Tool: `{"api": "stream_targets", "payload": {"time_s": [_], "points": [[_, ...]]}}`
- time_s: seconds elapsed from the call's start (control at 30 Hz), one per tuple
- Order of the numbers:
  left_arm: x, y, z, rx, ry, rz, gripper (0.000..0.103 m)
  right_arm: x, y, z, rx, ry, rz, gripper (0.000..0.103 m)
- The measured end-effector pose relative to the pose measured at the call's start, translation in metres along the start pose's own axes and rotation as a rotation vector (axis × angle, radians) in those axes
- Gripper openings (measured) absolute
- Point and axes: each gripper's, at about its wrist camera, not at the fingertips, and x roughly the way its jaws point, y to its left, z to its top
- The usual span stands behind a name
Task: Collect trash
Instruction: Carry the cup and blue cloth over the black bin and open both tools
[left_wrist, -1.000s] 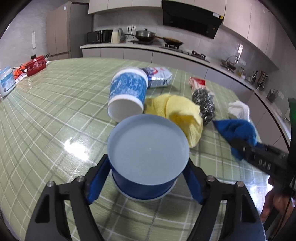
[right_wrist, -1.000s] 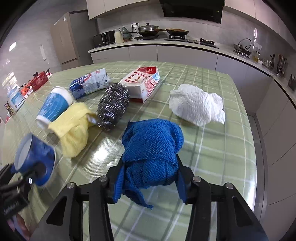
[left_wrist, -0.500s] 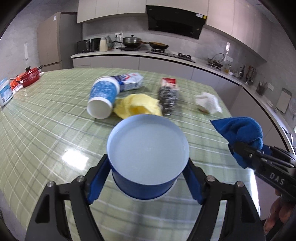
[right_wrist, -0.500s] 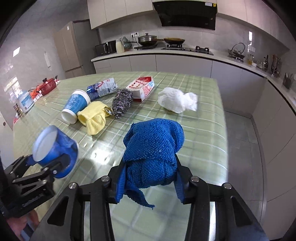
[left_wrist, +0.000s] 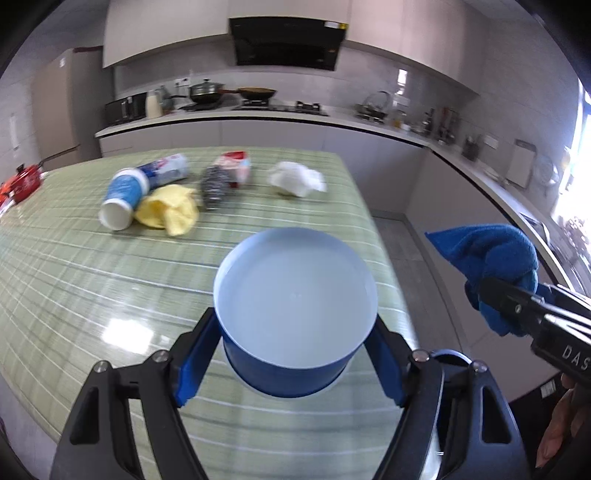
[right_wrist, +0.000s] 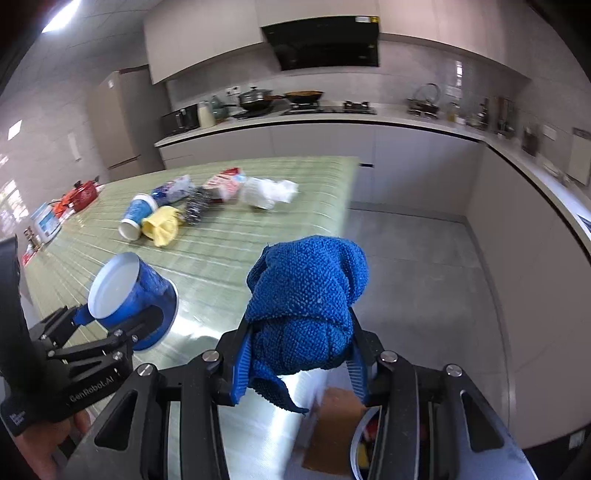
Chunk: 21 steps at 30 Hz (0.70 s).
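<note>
Left wrist view: the left hand-held gripper (left_wrist: 295, 350) is clamped on a blue cup (left_wrist: 291, 314), its blue pads pressing either side and its pale base facing the camera. The cup is held above the near corner of the green checked surface (left_wrist: 74, 280). Far back on the surface lie a second cup (left_wrist: 123, 197) on its side, a yellow cloth (left_wrist: 170, 210) touching it, a steel scourer (left_wrist: 210, 186), a red-and-white box (left_wrist: 236, 166), a blue-and-white packet (left_wrist: 166, 170) and a white crumpled paper (left_wrist: 295, 179) — all blurred. At the right edge the right hand-held gripper (left_wrist: 495, 295) grips a blue rag (left_wrist: 491, 258) beyond the surface's edge.

Right wrist view: the right hand-held gripper (right_wrist: 299, 365) is closed on the blue rag (right_wrist: 306, 306), which bulges up between the fingers. Below it, off the surface's end, is something brown (right_wrist: 332, 432) and a round rim (right_wrist: 360, 443) — too blurred to name. To the left, the left hand-held gripper (right_wrist: 118, 317) holds the blue cup (right_wrist: 129, 295) over the surface (right_wrist: 221, 258). The other litter lies in a cluster farther back.
</note>
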Motion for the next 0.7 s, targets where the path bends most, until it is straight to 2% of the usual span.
{"api": "stream_targets", "payload": {"time_s": [0.3, 0.53, 0.7], "points": [[-0.008, -0.091, -0.023, 0.096, 0.019, -0.105, 0.077, -0.052, -0.081, -0.049, 0.075, 0.013, -0.098, 0.046], [-0.010, -0.145, -0.044, 0.149, 0.049, -0.161, 0.077, -0.085, -0.131, -0.080, 0.133, 0.018, -0.151, 0.046], [-0.004, -0.177, -0.060, 0.179, 0.076, -0.191, 0.077, -0.093, -0.159, -0.103, 0.170, 0.041, -0.174, 0.046]]}}
